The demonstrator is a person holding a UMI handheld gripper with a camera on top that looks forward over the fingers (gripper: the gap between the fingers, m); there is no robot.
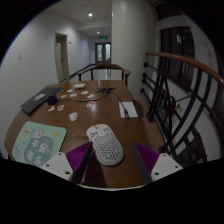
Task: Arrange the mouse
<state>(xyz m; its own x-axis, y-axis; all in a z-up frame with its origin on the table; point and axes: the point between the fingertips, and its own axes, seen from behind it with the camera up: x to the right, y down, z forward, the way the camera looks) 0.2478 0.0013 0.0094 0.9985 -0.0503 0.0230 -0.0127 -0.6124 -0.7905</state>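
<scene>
A white perforated mouse (pixel 106 143) lies on the brown wooden table (pixel 60 126), between my two fingers and slightly ahead of the tips. My gripper (pixel 113 157) is open, its purple pads (pixel 76 156) standing wide on either side of the mouse with a gap at each side. A patterned green mouse mat (pixel 38 141) lies to the left of the mouse, just beyond the left finger.
Further back on the table are a white notebook or keyboard (pixel 128 108), a dark laptop (pixel 40 99), small white items (pixel 73 116) and a plate (pixel 88 97). A dark curved railing (pixel 185 90) runs along the right side. A corridor with doors lies beyond.
</scene>
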